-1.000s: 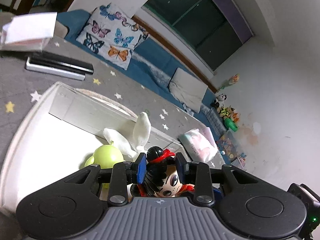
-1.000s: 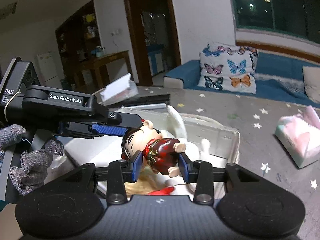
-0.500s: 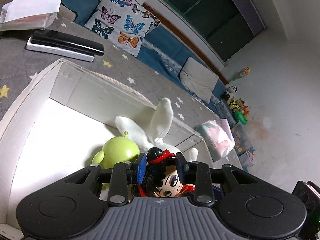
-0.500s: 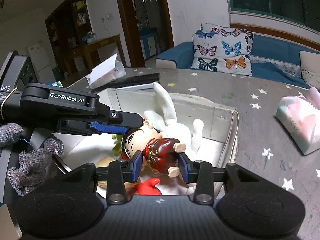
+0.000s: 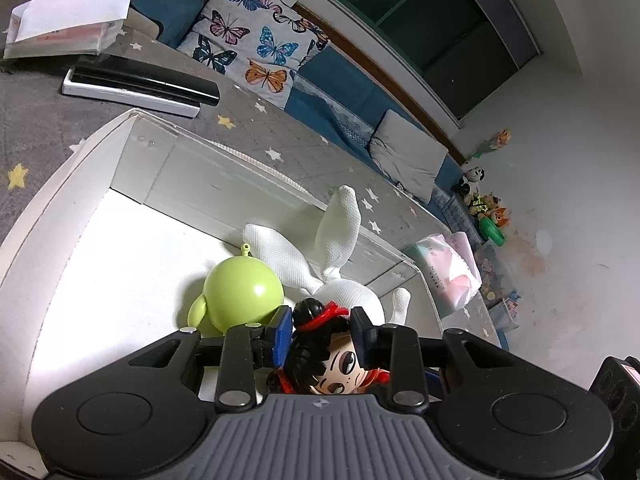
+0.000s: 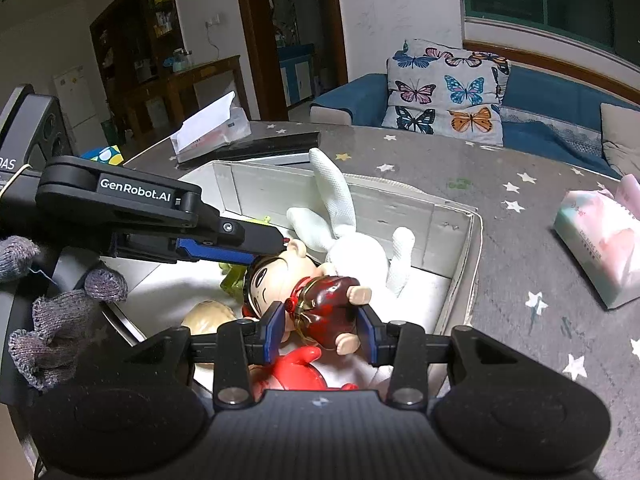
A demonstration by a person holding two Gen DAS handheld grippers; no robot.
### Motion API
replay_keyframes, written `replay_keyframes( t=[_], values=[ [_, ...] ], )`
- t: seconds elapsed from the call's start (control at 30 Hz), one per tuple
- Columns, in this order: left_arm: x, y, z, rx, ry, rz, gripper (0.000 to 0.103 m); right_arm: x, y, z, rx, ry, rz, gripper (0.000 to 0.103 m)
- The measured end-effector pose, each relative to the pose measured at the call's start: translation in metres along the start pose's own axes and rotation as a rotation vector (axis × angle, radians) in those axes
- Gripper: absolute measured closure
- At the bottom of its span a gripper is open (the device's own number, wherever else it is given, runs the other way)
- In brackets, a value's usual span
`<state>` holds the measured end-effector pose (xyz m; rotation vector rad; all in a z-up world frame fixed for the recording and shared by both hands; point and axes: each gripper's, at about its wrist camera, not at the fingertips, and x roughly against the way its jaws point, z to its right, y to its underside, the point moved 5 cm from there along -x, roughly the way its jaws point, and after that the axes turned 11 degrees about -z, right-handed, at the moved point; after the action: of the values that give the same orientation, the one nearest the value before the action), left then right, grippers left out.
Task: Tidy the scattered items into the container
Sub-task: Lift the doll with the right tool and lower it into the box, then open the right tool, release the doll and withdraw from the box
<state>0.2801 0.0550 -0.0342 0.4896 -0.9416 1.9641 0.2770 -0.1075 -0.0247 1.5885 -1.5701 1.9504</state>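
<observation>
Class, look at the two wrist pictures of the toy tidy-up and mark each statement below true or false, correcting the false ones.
1. Both grippers grip the same black-haired doll in a dark red outfit. True: the left gripper clamps its head, the right gripper its body.
2. The white cardboard box holds nothing. False: a lime-green round toy and a white fabric rabbit lie in it.
3. The pastel tissue pack sits inside the box. False: it lies outside, on the grey star-patterned tabletop.
4. A butterfly-print cushion leans on the blue sofa. True.
</observation>
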Motion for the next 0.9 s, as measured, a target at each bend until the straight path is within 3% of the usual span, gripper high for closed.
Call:
replay_keyframes(
  t=[0.67, 0.73, 0.9],
  values=[
    [0.03, 0.016, 0.02, -0.069, -0.036, 0.046, 0.069, 0.022, 0.004, 0.001, 0.011, 0.027, 0.035, 0.062],
    [0.036, 0.02, 0.023, -0.079, -0.036, 0.053, 0.069, 0.029, 0.005, 0.0, 0.017, 0.033, 0.05, 0.055],
    [0.055, 0.033, 0.036, -0.131, -0.057, 0.089, 0.068, 0.049, 0.012, -0.008, 0.032, 0.03, 0.083, 0.05]
  ],
)
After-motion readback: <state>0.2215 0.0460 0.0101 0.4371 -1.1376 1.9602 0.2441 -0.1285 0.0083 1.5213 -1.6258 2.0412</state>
